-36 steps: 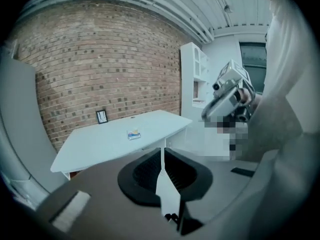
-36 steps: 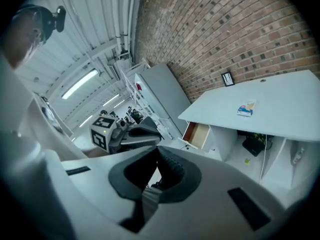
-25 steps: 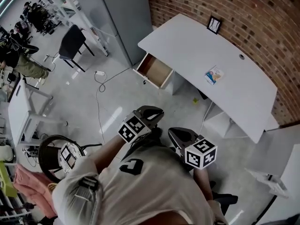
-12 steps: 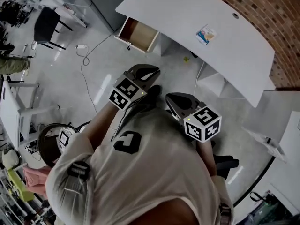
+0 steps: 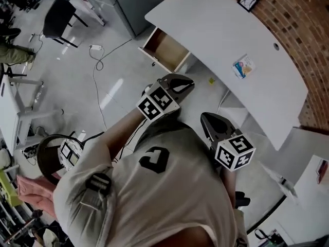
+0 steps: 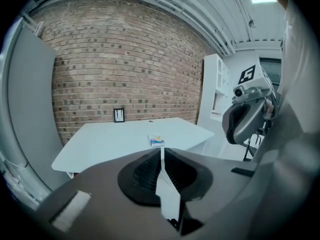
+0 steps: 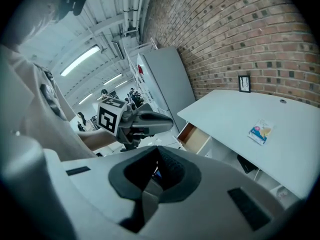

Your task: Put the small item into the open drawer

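Observation:
The small item (image 5: 243, 67) is a flat blue-and-white packet lying on the white desk (image 5: 216, 30); it also shows in the left gripper view (image 6: 156, 141) and the right gripper view (image 7: 260, 131). The open drawer (image 5: 165, 50), wooden inside and empty, sticks out at the desk's left end (image 7: 194, 136). My left gripper (image 5: 187, 81) is shut and empty, held in the air short of the desk, its tip (image 6: 161, 151) pointing toward the packet. My right gripper (image 5: 205, 117) hangs beside it, shut with nothing in it (image 7: 157, 164).
A brick wall (image 5: 303, 40) runs behind the desk, and a small picture frame (image 5: 248, 0) stands at its back edge. A grey cabinet (image 5: 128, 4) stands left of the drawer. A cable (image 5: 97, 71) lies on the floor, with a black chair (image 5: 57, 15) beyond it.
The head view has swung, so the desk and drawer sit differently in frame. Both grippers stay shut in front of the person's body; the left one now reaches nearer the drawer.

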